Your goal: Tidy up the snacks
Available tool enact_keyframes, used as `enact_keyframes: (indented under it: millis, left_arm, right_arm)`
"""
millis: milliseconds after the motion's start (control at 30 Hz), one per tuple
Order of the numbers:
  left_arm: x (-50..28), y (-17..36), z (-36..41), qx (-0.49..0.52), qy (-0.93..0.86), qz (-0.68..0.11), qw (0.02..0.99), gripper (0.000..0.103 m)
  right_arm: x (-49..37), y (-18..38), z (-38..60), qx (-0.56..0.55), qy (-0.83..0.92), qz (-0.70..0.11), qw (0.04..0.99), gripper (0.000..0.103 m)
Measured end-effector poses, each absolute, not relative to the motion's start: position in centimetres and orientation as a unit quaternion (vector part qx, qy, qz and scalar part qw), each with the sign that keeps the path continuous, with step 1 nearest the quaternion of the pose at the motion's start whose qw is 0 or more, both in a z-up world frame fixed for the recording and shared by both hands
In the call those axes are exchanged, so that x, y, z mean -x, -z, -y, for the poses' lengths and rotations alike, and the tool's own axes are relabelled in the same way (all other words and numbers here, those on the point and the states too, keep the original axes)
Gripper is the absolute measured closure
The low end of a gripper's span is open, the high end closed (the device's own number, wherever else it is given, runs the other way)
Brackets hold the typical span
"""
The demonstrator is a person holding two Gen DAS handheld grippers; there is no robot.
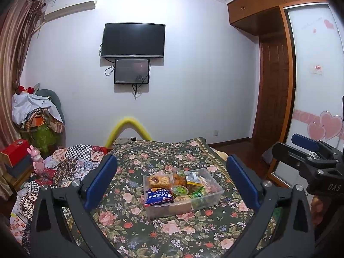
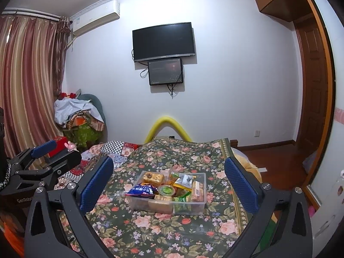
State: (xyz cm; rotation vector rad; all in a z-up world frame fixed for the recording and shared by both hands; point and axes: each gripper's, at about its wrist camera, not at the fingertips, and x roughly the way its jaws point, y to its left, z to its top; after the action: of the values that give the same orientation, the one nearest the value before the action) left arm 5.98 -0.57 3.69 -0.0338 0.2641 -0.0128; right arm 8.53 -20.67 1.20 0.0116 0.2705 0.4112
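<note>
A clear plastic box (image 1: 216,195) (image 2: 198,206) sits on the floral-covered table (image 1: 137,232) (image 2: 150,232), filled with several snacks: a blue bag (image 1: 159,196) (image 2: 143,190), a green jelly cup (image 1: 180,190) (image 2: 166,189), a nut bar (image 1: 160,181) (image 2: 153,177), green packets (image 1: 196,194) (image 2: 182,198) and a silver packet (image 2: 185,180). My left gripper (image 1: 172,179) is open and empty, held back from the box. My right gripper (image 2: 169,181) is open and empty, also short of the box. Each gripper shows at the edge of the other's view: the right one in the left wrist view (image 1: 305,148), the left one in the right wrist view (image 2: 49,152).
A patchwork quilt (image 1: 71,165) (image 2: 120,150) lies left of the table. A yellow foam arch (image 1: 129,129) (image 2: 167,126) stands behind it. A clothes pile (image 1: 38,111) (image 2: 77,111), red box (image 1: 15,151) and pink toy (image 1: 37,161) are at left. A wardrobe (image 1: 311,86) is right.
</note>
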Motion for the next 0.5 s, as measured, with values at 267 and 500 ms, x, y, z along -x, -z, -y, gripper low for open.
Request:
enact_keyframes:
  millis: [267,500]
  left_arm:
    - [-5.89,-3.66,0.73,0.013,0.009,-0.13,0.991,0.0]
    - [-5.81,-3.65,0.71,0.013,0.01,-0.131,0.991,0.0]
  right_arm:
    - [-8.41,-1.2,20.6,-0.004,-0.204,-0.134,0.97,0.0]
    - [-8.38,-1.33,20.79,-0.002,-0.206,-0.133,0.969,0.0]
